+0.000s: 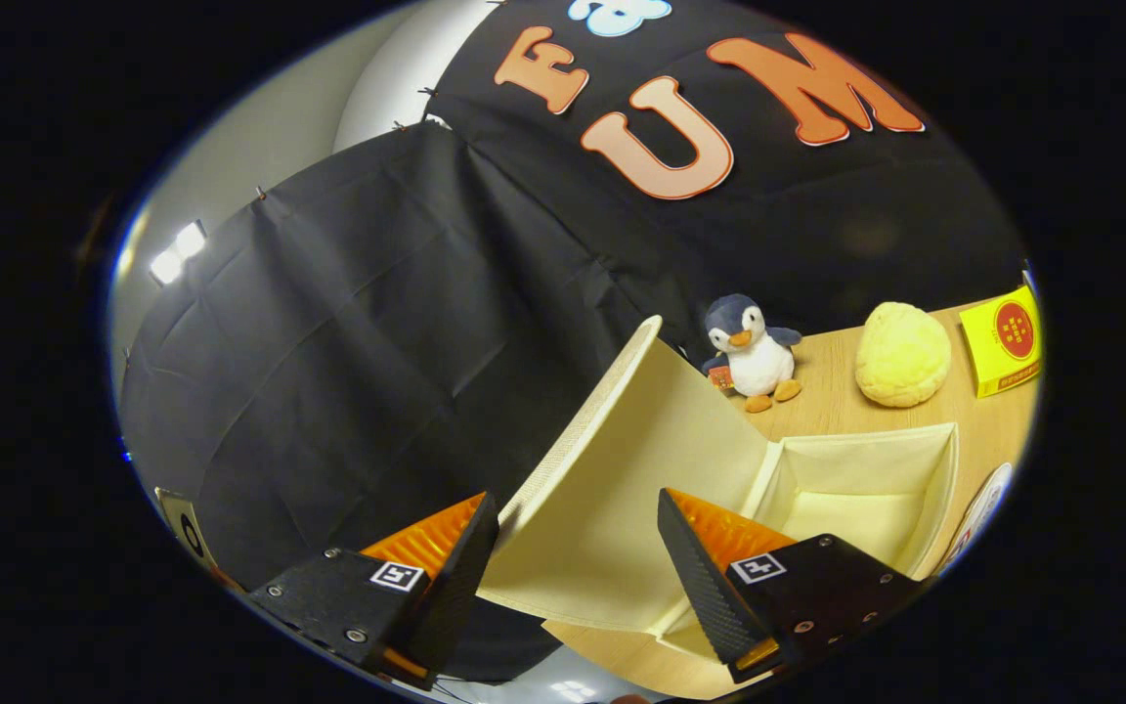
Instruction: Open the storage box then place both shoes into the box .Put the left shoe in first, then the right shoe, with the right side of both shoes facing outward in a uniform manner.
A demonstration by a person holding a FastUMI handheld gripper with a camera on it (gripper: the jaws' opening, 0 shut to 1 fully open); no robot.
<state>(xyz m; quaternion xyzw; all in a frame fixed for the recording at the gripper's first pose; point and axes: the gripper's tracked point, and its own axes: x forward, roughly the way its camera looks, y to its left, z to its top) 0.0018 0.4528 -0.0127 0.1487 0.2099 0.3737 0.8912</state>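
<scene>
Storage box [944, 489] stands open, lid [612, 489] raised between the spread, empty gripper [578, 552] fingers; interior empty, both shoes outstanding.

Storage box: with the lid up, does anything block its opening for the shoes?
Nothing visible does. The lid stands raised between the open gripper's fingers, and the storage box interior beyond looks empty.

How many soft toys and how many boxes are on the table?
Soft toys: 2, the plush penguin and the yellow plush ball.
Boxes: 2, the open storage box with its lid raised between the open fingers of the gripper, and the yellow box.
Total: 4
</scene>
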